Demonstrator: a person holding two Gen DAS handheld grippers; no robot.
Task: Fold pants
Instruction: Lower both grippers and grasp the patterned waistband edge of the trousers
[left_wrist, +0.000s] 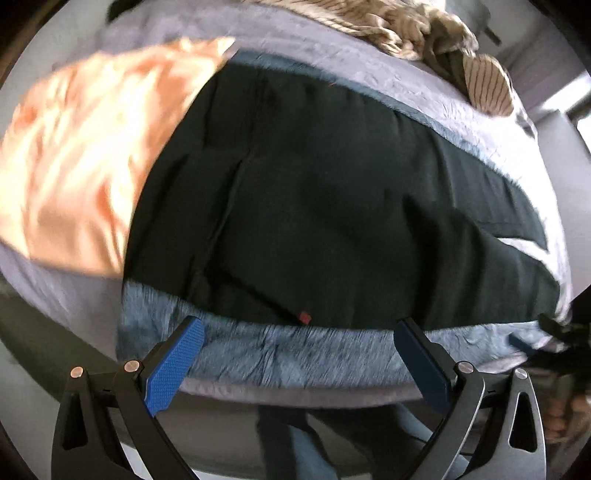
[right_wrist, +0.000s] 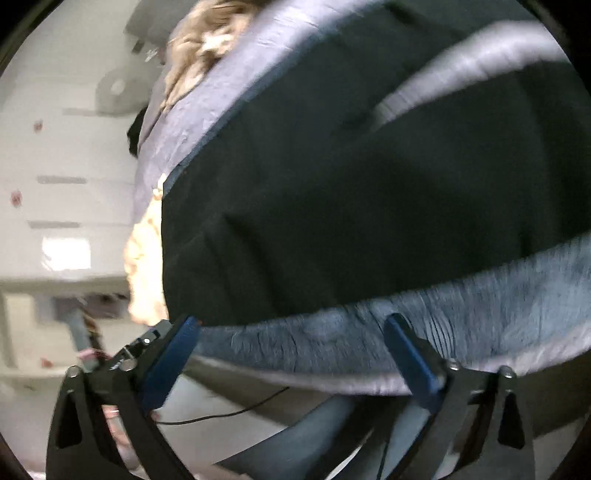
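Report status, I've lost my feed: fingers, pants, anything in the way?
Left gripper and right gripper open, empty, above the bed's near edge. Black pants spread flat, unfolded. Orange cloth beside the pants, striped garment beyond.

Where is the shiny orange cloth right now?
In the left wrist view the orange cloth lies on the bed at the upper left, right beside the dark pants, which cover its right edge.
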